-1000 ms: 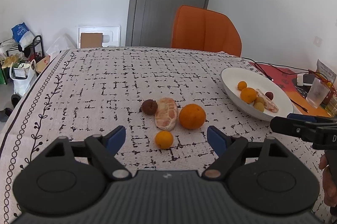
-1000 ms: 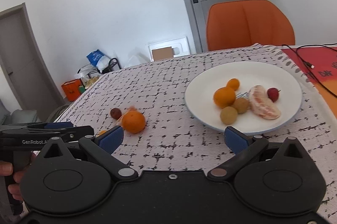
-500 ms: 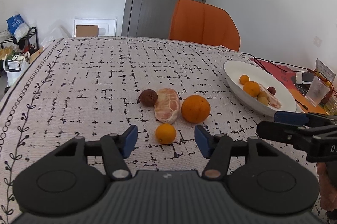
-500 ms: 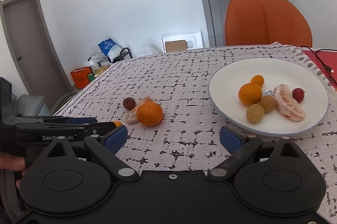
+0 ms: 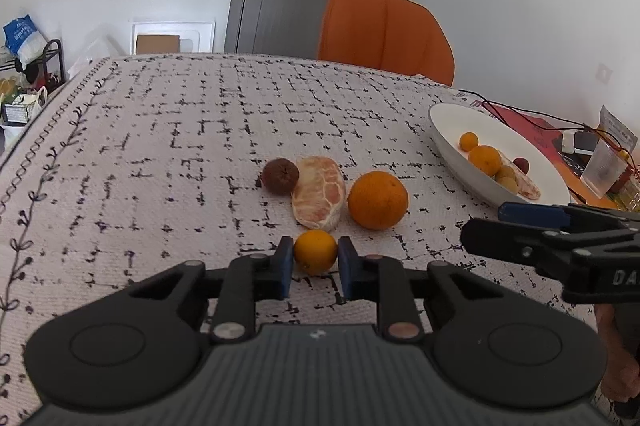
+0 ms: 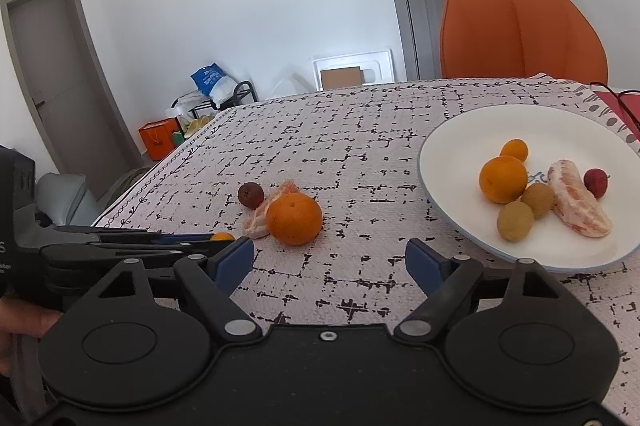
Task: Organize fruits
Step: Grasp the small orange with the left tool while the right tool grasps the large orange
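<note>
Left gripper [image 5: 315,263] is pinching the small orange [image 5: 315,251] on the worktop [image 5: 180,146], pads at its widest sides; light, firm, probably slippery. Right gripper [image 6: 330,260] is hovering spread, jaws just narrowing, nothing between, plate [image 6: 452,146] beyond.

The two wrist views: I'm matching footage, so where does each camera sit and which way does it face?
Left wrist: on the left hand-held gripper, looking across the table; its pads have just closed on the small orange.
Right wrist: on the right hand-held gripper, jaws apart, facing the plate; fingers show.
Shared: large orange, peeled segment, orange chair.
</note>
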The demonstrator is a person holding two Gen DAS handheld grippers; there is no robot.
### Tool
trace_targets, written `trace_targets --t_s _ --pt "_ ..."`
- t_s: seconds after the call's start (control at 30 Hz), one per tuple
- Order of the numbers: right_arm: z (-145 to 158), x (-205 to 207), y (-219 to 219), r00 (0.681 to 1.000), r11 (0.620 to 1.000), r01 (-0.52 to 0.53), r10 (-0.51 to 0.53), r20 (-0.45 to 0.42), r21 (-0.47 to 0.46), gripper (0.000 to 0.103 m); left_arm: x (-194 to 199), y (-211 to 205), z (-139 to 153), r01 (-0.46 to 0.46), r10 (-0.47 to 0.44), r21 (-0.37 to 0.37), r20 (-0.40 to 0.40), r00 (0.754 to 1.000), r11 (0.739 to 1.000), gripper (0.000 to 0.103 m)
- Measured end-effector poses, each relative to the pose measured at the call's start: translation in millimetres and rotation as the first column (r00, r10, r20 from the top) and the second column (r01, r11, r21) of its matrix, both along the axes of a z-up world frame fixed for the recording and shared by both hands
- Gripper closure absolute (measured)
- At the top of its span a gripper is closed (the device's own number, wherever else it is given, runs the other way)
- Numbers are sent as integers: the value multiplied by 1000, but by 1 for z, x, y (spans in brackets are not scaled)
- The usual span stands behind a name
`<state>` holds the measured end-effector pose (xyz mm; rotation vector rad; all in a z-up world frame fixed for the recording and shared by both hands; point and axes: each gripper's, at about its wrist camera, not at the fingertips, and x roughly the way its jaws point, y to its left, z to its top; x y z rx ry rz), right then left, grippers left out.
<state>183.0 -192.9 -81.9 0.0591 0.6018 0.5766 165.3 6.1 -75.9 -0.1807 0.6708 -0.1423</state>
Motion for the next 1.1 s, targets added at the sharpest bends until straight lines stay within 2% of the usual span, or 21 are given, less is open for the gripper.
trace_targets --t_s 0.53,0.93,1.0,1.03,1.1 --pt "-1 14 24 999 999 -48 48 -8 -15 30 -13 31 13 -63 63 -9 29 998 998 81" --pt "-4 34 48 998 998 -56 55 -27 -28 31 -18 51 19 -102 103 -22 45 994 995 81" --pt "-7 36 51 997 997 -66 65 -31 -32 61 -18 52 20 -102 103 -24 48 993 994 81" --pt "-9 37 52 997 997 -69 68 -41 -43 65 -18 52 21 -103 104 -23 49 993 994 81" --pt "-9 34 50 997 997 -74 73 -33 -36 65 -18 52 22 -102 103 -24 53 993 995 81"
